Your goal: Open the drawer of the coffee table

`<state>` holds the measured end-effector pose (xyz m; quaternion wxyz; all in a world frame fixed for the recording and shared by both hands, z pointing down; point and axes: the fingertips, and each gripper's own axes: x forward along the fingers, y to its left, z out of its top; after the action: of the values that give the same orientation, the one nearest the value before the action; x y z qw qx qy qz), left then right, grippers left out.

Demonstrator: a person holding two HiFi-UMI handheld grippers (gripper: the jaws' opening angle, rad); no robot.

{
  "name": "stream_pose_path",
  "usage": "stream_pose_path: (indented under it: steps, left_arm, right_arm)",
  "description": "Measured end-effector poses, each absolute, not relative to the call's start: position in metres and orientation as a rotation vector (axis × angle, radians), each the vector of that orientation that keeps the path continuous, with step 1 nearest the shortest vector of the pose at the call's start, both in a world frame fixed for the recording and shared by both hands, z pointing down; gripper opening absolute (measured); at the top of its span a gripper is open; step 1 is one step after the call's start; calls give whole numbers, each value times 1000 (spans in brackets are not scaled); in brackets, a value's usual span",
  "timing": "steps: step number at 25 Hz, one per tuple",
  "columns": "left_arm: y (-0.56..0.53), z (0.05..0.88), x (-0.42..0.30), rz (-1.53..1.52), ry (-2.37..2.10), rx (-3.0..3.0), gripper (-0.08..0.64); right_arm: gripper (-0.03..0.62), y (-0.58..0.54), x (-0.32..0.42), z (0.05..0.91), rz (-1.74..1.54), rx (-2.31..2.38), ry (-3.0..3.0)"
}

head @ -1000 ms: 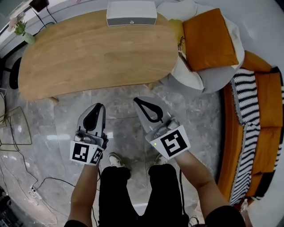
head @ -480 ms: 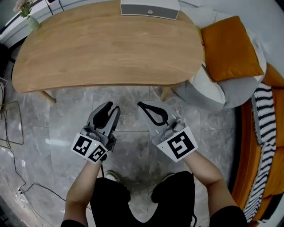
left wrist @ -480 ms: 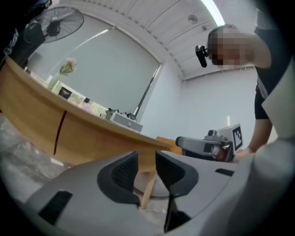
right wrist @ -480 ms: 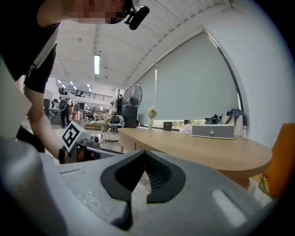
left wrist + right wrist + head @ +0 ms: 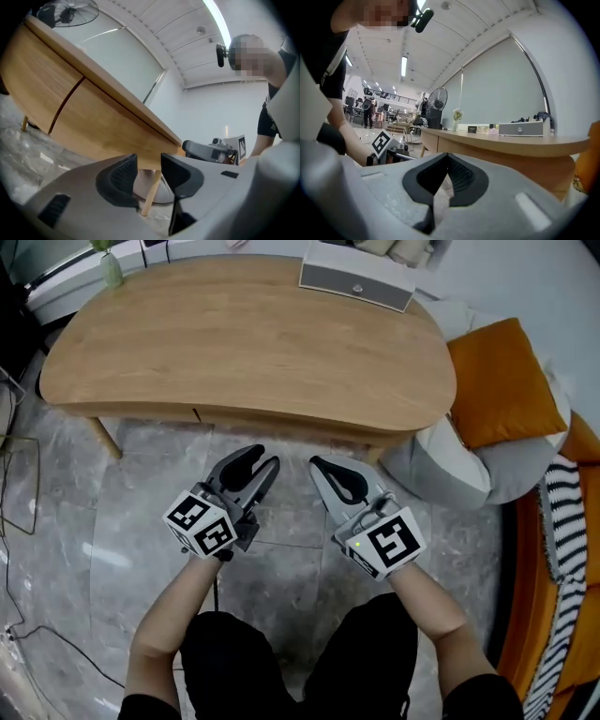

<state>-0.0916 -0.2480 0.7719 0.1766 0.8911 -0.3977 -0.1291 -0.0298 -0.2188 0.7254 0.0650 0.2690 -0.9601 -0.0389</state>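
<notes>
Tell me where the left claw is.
Head view, left of centre: the left claw, jaws just opening on nothing, hangs over the floor just short of the coffee table's front edge, right claw alongside.

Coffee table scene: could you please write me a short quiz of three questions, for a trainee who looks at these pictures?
1. True or false: the drawer of the coffee table is already pulled out.
2. What stands at the far edge of the table top? A) a grey box-shaped device B) a laptop C) a stack of plates
3. Which one has its jaws apart: the left hand-held gripper or the right hand-held gripper?

Key
1. False: its front sits flush with the table's side.
2. A.
3. The left. Its jaws have just been opening, with nothing between them. The right one's jaws are together.
</notes>
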Motion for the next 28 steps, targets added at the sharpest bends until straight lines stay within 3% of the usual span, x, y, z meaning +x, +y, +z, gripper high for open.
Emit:
stream_pose_path:
  steps: [28]
  left_arm:
    - [-317,825,-64,-836,-916,2104,261]
  right_arm:
    - [0,-198,4,718,-131,846,-2950]
